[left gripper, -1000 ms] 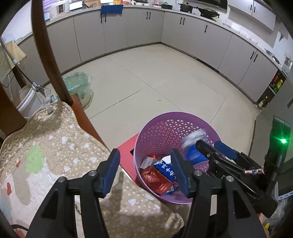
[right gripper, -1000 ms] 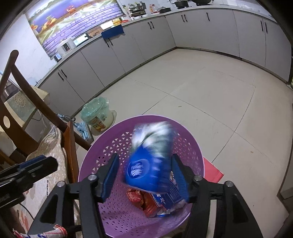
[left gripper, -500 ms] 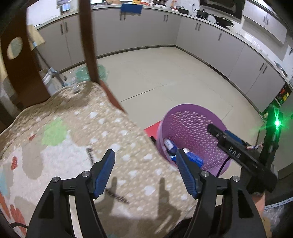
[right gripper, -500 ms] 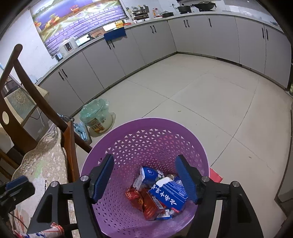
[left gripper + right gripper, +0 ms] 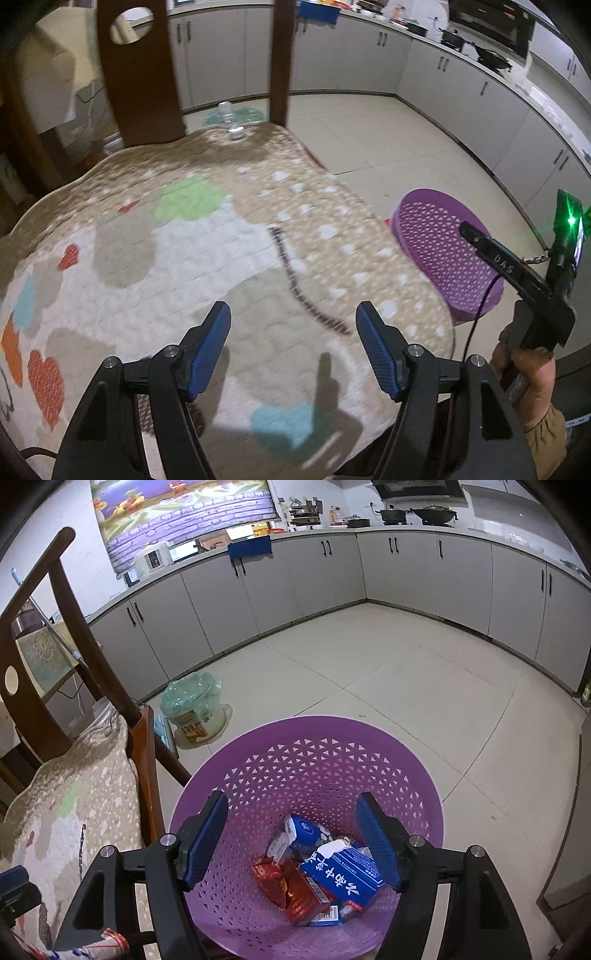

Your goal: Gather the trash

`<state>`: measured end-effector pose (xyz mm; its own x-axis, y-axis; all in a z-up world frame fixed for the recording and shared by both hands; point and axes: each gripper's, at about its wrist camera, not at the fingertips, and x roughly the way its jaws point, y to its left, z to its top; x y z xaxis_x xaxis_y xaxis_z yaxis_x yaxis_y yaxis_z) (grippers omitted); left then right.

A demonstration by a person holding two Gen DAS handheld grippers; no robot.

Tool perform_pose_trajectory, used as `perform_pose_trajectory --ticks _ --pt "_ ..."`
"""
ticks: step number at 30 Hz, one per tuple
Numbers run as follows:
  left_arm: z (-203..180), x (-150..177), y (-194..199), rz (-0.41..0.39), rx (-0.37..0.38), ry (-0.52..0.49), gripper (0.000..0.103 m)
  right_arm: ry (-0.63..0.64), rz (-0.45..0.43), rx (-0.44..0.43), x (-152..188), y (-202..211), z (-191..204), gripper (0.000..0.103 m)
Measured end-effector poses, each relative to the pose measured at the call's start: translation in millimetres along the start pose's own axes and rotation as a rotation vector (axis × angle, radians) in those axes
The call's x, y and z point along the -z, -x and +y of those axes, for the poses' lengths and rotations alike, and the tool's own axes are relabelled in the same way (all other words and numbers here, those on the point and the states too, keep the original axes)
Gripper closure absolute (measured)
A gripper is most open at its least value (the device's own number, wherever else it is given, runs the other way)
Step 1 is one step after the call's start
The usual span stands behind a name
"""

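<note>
The right claw (image 5: 291, 840) is held spread over the purple basket (image 5: 388, 746) with nothing pinched. The trash, a blue carton (image 5: 341, 873) and a red packet (image 5: 295, 890), is piled at the bottom around 6 o'clock. The left claw (image 5: 293, 350) is parted too, empty, over the chair cushion (image 5: 177, 258).

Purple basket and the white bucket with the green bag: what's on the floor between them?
Nothing: the right wrist view shows bare floor tiles between the purple basket and the white bucket.
</note>
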<state>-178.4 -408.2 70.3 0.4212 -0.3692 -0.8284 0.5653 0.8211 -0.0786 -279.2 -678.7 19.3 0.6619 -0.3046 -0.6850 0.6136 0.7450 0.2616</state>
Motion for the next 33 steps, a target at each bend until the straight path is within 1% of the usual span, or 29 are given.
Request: perform_pose_trajectory --ticks 7,11,18,22,25,27,30,33 --pt "19.7 17.0 20.1 -0.041 -0.045 0.001 0.034 0.058 -0.062 0.036 8.2 18.0 18.9 0.027" --pt "27.5 24.4 31.7 -0.053 -0.043 0.012 0.033 0.074 -0.083 0.042 11.5 31.0 29.6 0.027" --pt "26.2 35.6 48.0 -0.079 -0.056 -0.008 0.032 0.103 -0.057 -0.004 31.3 58.3 47.2 0.022" --pt "20.8 40.3 60.7 -0.113 -0.084 -0.040 0.031 0.144 -0.033 -0.034 44.5 72.1 59.8 0.022" --pt "18.0 43.9 72.1 -0.141 -0.099 -0.055 0.027 0.154 -0.008 -0.059 50.9 80.6 68.7 0.021" --pt "18.6 46.8 78.2 -0.155 -0.093 -0.050 0.025 0.160 0.007 -0.078 53.6 86.8 75.0 0.021" --pt "19.6 48.9 82.0 -0.155 -0.080 -0.039 0.024 0.174 0.013 -0.093 55.2 96.4 81.8 0.019" --pt "18.8 51.4 84.4 -0.154 -0.088 -0.041 0.024 0.185 0.010 -0.091 57.3 106.4 84.3 0.018"
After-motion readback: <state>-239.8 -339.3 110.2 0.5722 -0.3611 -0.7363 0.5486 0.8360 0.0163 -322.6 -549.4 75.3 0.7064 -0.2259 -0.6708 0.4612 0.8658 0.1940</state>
